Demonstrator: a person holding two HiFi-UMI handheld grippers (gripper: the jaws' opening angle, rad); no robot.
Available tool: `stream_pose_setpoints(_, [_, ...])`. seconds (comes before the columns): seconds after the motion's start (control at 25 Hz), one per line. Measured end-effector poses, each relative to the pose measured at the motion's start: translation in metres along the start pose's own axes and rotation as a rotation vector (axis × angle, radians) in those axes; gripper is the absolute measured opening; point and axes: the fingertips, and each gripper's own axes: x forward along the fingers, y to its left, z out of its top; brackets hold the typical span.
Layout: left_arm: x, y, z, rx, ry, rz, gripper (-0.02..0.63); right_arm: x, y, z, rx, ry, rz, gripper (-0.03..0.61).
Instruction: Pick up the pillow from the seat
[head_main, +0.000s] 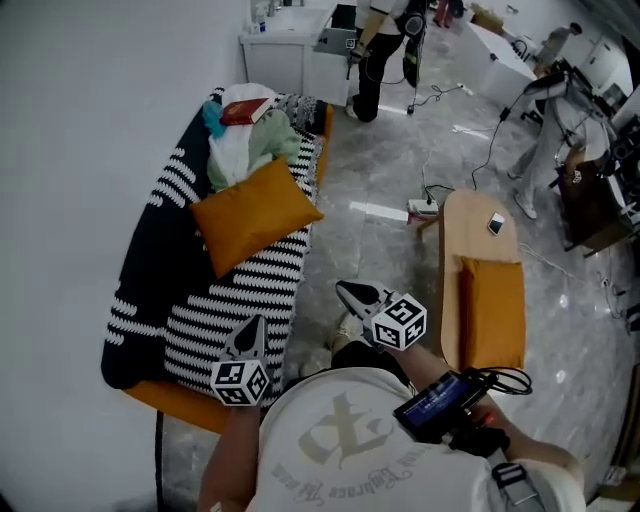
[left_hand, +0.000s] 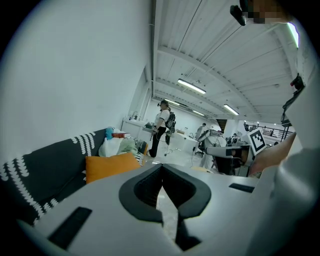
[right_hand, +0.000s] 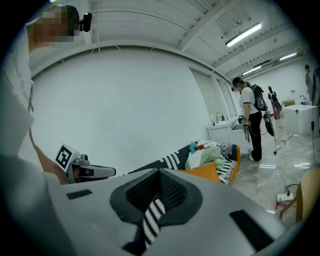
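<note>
1. Head view: The orange pillow (head_main: 255, 212) lies on the stripy sofa (head_main: 215, 320). It is turned so its long side runs slanting, with one corner toward the person. It is up ahead of both tools and well apart from them. The left gripper (head_main: 252, 330) shows over the front of the sofa and points almost straight at the pillow, so I think it is the nearer one. The right gripper (head_main: 352, 293) is out over the floor, off to the side. Both look pinched to a point.
2. Left gripper view: The left gripper (left_hand: 161, 169) has its jaws pressed together with nothing in them. The pillow (left_hand: 110, 165) is ahead and to the left, by the dark back of the sofa (left_hand: 45, 170).
3. Right gripper view: The right gripper (right_hand: 159, 172) is closed too, and it holds nothing. The pillow (right_hand: 207, 171) is ahead and to the right on the sofa (right_hand: 167, 161). I think the jaws must open wide before they can grab it.
</note>
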Motion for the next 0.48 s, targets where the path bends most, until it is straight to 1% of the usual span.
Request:
stream_pose_setpoints(0.28, [0.01,-0.009,0.002,0.014,0.005,-0.017,0.009,-0.01,-0.015,-0.004,0.012,0.012,-0.025,0.012])
stream_pose_setpoints(0.48, [0.019,-0.014,0.005,0.009,0.006,-0.003,0.009,-0.003,-0.028,0.0,0.006,0.026,-0.009,0.012])
